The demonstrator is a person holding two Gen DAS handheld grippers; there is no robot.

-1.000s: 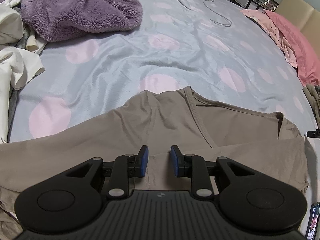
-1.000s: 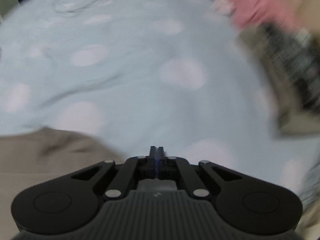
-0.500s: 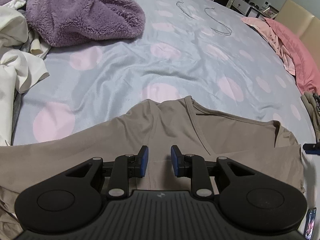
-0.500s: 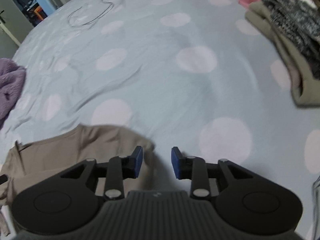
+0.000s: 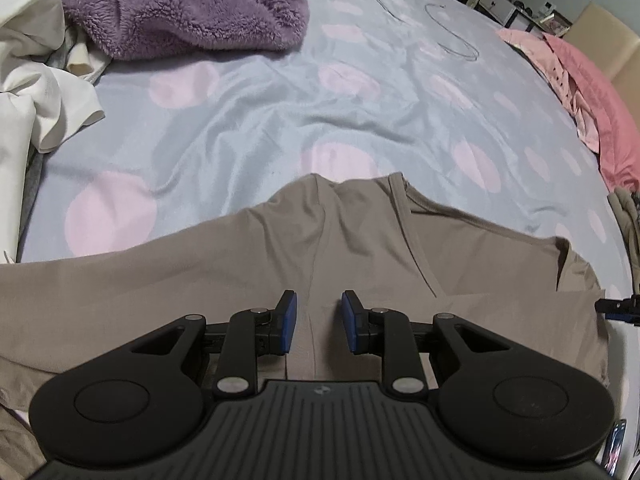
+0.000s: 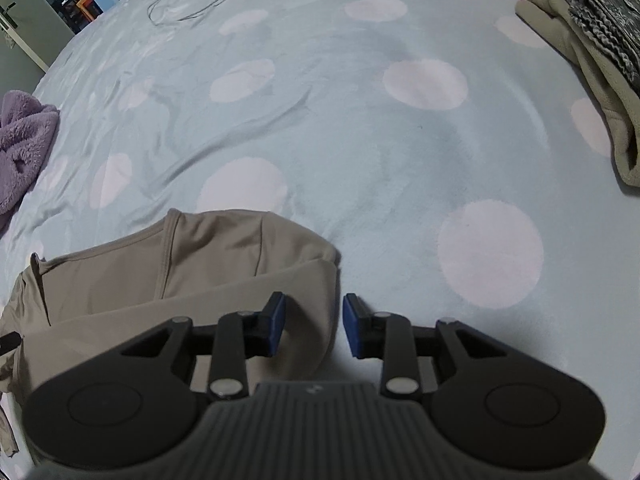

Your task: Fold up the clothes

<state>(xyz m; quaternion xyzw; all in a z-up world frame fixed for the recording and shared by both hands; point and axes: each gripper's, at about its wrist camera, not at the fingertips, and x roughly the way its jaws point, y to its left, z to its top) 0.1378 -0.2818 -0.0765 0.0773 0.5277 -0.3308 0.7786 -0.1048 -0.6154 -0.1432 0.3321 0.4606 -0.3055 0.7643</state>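
Both my grippers hang over the tan top (image 5: 360,264), which lies flat on the bed (image 5: 256,112). Left gripper (image 5: 316,322): jaws part open, empty, above the top's centre seam. Right gripper (image 6: 314,324): jaws just opened, now part open with nothing gripped; the folded-over sleeve edge (image 6: 304,280) sits under them. I read it as: right sleeve fold done, next fold pending. Next move needs a regrip on an edge, probably my left side, pads pinching cloth only, not the sheet. Farther out: purple fleece (image 5: 180,8), folded pile (image 6: 592,48).
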